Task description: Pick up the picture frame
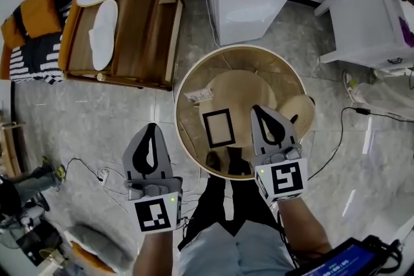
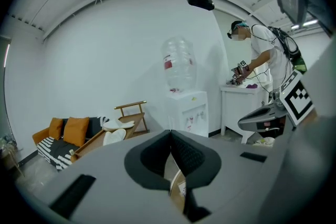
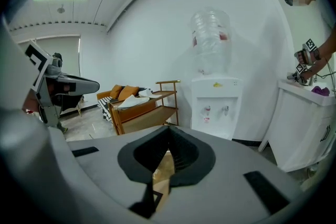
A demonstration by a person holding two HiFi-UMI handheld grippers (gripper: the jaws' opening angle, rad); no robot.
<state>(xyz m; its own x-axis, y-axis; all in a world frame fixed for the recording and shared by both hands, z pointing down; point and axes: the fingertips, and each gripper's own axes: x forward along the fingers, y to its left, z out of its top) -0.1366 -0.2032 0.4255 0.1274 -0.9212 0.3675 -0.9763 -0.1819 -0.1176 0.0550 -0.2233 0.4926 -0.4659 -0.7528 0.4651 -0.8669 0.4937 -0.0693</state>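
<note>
On the round surface (image 1: 178, 114), near its middle, the black picture frame (image 1: 218, 128) lies flat beside a straw hat (image 1: 246, 88). The right claw (image 1: 257, 110), jaws pressed together and empty, hangs over the surface's near edge. The left claw (image 1: 152, 127), also closed on nothing, hovers just off the surface's left rim.
</note>
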